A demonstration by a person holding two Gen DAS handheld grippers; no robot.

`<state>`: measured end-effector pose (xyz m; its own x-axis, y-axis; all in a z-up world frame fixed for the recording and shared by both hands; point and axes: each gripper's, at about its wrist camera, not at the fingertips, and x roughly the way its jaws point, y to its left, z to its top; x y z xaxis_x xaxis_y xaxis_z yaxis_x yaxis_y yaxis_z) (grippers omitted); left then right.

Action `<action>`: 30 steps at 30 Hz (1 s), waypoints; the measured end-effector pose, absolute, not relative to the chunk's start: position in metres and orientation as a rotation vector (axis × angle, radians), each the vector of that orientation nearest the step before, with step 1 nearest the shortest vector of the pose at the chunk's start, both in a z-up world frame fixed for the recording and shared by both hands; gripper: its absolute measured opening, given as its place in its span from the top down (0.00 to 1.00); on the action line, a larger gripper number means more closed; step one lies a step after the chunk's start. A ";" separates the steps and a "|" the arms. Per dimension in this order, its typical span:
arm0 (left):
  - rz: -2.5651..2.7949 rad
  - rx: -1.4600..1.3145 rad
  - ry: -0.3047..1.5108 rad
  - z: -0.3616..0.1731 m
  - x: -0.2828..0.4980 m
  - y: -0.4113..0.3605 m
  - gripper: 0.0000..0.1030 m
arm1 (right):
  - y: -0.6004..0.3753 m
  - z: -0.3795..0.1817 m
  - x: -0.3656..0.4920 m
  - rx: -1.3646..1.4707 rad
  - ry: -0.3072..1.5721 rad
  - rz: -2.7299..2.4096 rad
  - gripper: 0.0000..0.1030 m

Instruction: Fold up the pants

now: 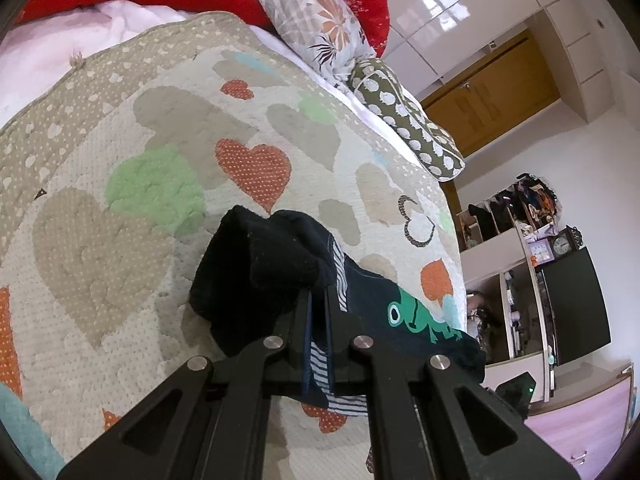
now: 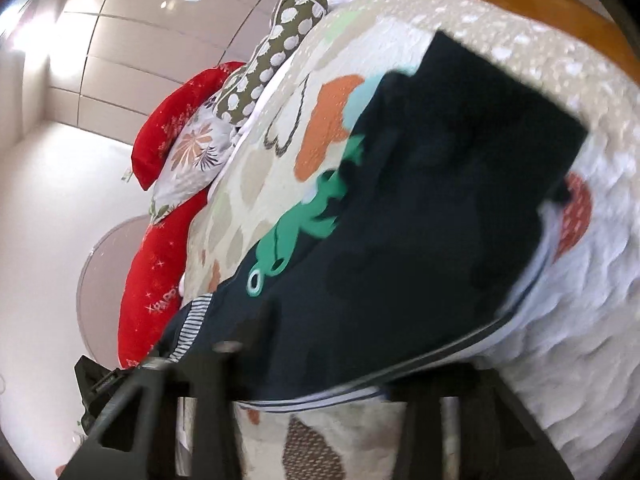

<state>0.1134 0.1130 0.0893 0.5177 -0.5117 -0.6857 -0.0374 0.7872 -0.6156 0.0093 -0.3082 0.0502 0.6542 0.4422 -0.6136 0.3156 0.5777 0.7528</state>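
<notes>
Navy cotton pants (image 1: 288, 252) with a green frog print and striped lining, lying on a quilted heart-patterned bedspread (image 1: 120, 200). Left gripper (image 1: 319, 300): pressed together, pinching a bunched fold of the cloth. Right gripper (image 2: 312, 364): blurred, fingertips hidden under the fabric; jaws cannot be read. Handling advice: probably draw both held edges taut and level before laying one half over the other. Left view alone shows the pinch; right view alone shows the pants' far squared end.
</notes>
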 end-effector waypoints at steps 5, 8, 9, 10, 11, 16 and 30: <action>-0.296 -0.636 1.000 0.093 0.127 0.114 0.95 | -0.311 0.068 0.022 0.945 0.881 0.139 0.94; -0.261 -0.629 1.008 0.101 0.157 0.110 0.95 | -0.319 0.091 0.039 0.957 0.854 0.191 0.95; -0.253 -0.623 1.010 0.104 0.169 0.108 0.95 | -0.321 0.097 0.048 0.960 0.850 0.197 0.95; -0.239 -0.612 1.011 0.107 0.182 0.105 0.95 | -0.324 0.101 0.060 0.965 0.851 0.196 0.95; -0.218 -0.591 1.013 0.111 0.201 0.100 0.95 | -0.327 0.105 0.078 0.972 0.858 0.195 0.94; -0.175 -0.514 1.050 0.106 0.278 0.082 0.93 | -0.347 0.092 0.168 0.993 0.901 0.085 0.61; -0.246 -0.648 1.026 0.086 0.194 0.137 0.38 | -0.362 0.115 0.106 0.773 0.896 0.021 0.30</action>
<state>0.1939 0.1375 0.0865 0.5109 -0.4801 -0.7131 -0.1040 0.7889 -0.6057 0.1057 -0.3618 0.1149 0.6433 0.3242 -0.6936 0.2911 0.7343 0.6132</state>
